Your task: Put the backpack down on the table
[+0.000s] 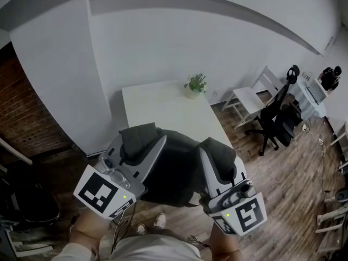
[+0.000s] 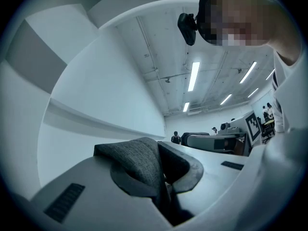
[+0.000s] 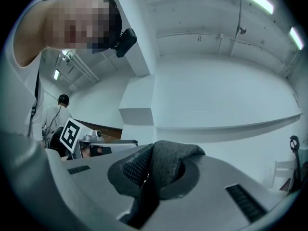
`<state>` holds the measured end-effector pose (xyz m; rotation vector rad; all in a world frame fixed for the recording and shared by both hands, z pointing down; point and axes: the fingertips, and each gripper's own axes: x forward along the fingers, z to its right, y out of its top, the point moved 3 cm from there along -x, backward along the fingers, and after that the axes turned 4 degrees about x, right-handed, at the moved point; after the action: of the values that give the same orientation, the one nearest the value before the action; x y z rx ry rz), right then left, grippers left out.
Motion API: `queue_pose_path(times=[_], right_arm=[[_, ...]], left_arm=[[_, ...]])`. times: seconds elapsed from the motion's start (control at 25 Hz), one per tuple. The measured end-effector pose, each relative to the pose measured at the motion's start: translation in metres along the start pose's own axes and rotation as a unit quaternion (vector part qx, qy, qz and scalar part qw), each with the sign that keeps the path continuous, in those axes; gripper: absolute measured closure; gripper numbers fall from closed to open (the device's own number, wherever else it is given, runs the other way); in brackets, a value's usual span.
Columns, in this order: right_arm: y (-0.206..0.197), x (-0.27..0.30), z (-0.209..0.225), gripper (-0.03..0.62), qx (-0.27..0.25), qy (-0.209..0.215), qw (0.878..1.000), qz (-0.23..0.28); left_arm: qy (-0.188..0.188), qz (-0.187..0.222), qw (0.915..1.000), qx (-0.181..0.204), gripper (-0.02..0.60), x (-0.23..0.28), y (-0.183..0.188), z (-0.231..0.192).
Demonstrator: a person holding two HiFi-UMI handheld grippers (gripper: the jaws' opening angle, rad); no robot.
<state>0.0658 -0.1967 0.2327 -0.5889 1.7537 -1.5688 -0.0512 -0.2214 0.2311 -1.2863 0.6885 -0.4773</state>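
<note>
1. The left hand-held gripper [image 1: 138,140] is clenched on a grey fabric strap [image 2: 139,162] of the dark backpack [image 1: 174,170]. The right hand-held gripper [image 1: 220,155] is pinching a second strap [image 3: 163,165] the same way.
2. The backpack hangs between them at the near end of the white surface [image 1: 163,105]. It doesn't look set down yet.
3. My worry is that it's only pinched fabric. If one strap slides out, the bag swings and drops short of the surface, onto the floor.
4. Land it too close to the surface's near edge and it tips off. Shove it too far and it bumps the potted plant [image 1: 194,85] at the far end.
</note>
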Motion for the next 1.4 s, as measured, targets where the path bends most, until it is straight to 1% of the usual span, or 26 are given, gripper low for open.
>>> queue_pose_path(times=[0.12, 0.24, 0.44, 0.68, 0.84, 1.08, 1.28, 1.4], right_arm=[[-0.009, 0.021, 0.027, 0.542, -0.003, 0.002, 1.000, -0.004], [-0.020, 0.035, 0.041, 0.542, -0.008, 0.007, 1.000, -0.007], [-0.036, 0.048, 0.058, 0.542, -0.003, 0.017, 1.000, -0.013], [-0.065, 0.067, 0.076, 0.541, -0.002, 0.022, 0.999, -0.027], [-0.080, 0.072, 0.085, 0.540, 0.002, 0.024, 0.999, -0.036], [-0.108, 0.078, 0.097, 0.540, 0.004, 0.021, 0.998, -0.053], [-0.131, 0.077, 0.114, 0.540, 0.008, 0.017, 0.997, -0.080], [-0.149, 0.078, 0.116, 0.540, 0.001, 0.015, 0.995, -0.095]], left_arm=[[0.013, -0.006, 0.9999, 0.000, 0.534, 0.027, -0.013, -0.020], [0.029, -0.012, 0.9995, 0.005, 0.534, 0.042, -0.028, -0.034], [0.049, -0.019, 0.9986, 0.002, 0.534, 0.056, -0.049, -0.048], [0.069, -0.040, 0.9967, -0.007, 0.534, 0.069, -0.081, -0.067], [0.083, -0.053, 0.9951, -0.008, 0.534, 0.075, -0.098, -0.070], [0.093, -0.075, 0.9928, -0.009, 0.534, 0.086, -0.127, -0.078], [0.102, -0.107, 0.9890, -0.016, 0.532, 0.100, -0.151, -0.076], [0.102, -0.113, 0.9880, -0.026, 0.532, 0.100, -0.169, -0.076]])
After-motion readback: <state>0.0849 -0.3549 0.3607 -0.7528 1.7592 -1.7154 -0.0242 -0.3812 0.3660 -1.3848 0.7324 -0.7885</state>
